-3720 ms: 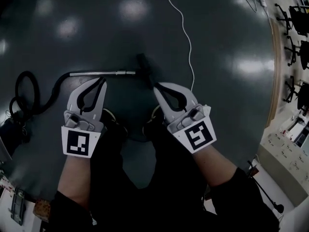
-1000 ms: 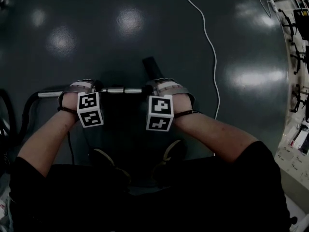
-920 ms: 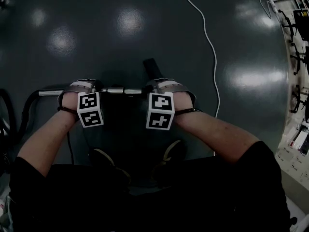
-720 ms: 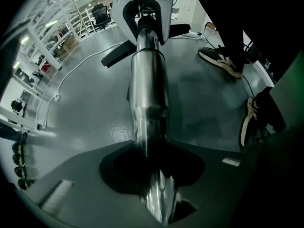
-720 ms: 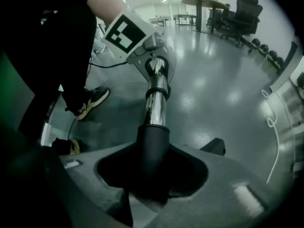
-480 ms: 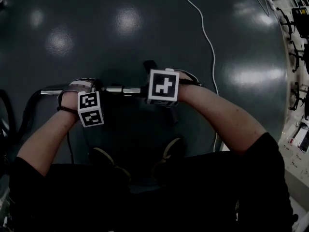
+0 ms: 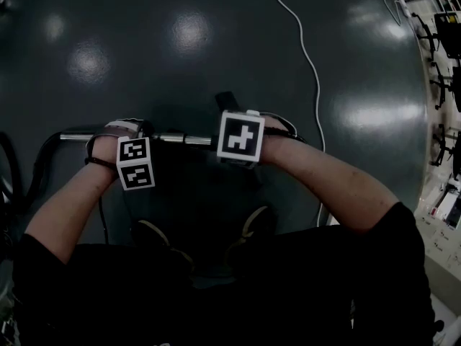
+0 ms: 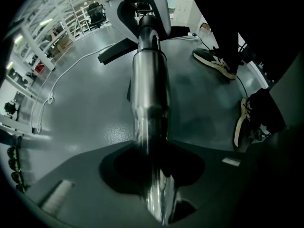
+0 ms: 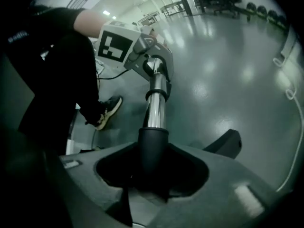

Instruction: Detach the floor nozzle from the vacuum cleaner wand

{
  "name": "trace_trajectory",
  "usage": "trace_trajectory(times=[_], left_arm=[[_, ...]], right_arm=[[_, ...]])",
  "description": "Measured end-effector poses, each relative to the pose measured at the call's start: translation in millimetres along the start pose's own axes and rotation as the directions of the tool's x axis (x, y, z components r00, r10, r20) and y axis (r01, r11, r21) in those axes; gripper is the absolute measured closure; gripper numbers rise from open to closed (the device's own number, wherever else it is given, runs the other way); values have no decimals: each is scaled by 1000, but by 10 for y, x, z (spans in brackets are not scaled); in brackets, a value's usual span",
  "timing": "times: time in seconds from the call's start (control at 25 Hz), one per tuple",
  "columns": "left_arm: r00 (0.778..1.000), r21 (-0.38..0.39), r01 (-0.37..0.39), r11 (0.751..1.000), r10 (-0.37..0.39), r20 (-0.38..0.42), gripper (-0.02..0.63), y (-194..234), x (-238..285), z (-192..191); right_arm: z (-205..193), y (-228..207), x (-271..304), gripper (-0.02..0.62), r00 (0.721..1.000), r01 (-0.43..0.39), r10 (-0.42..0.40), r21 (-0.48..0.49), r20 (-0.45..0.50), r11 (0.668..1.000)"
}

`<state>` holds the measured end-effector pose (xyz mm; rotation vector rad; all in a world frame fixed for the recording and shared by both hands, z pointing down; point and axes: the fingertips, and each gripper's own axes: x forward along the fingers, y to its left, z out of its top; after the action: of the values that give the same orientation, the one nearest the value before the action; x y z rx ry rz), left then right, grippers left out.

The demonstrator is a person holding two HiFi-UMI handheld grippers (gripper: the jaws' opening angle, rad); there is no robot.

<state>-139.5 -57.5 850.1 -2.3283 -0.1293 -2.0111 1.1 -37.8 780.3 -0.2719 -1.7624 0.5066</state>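
Silver chrome wand [image 7: 176, 138], black floor nozzle [image 7: 229, 101], glossy dark grey-green floor [image 7: 216, 34], white cable [image 7: 311, 65], grey left gripper [image 7: 124, 130] and right gripper [image 7: 252, 125], cubes with black-and-white square markers.

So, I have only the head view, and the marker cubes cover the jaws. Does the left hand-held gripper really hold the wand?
Observer: Yes. In the left gripper view, the left hand-held gripper is closed on the metal wand.
Operator: And the right one?
Observer: The right hand-held gripper is closed on the black collar at the nozzle end, not on the metal.
Operator: Is the collar already off the wand?
Observer: Not yet. In the right gripper view, the metal wand goes straight into the black collar, with no gap between them.
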Motion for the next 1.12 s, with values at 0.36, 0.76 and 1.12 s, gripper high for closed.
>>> trace_trajectory(times=[0.36, 0.76, 1.12], left_arm=[[998, -64, 63, 996, -62, 20, 466, 32, -55, 37], [999, -109, 35, 993, -33, 26, 469, 85, -164, 95], [1000, -85, 21, 996, -21, 8, 471, 86, -181, 98]], right_arm=[[-72, -348, -106, 436, 804, 573, -594, -305, 29, 760], [-88, -389, -184, 448, 859, 499, -509, -294, 45, 815], [-127, -209, -241, 445, 996, 93, -94, -97, 0, 991]])
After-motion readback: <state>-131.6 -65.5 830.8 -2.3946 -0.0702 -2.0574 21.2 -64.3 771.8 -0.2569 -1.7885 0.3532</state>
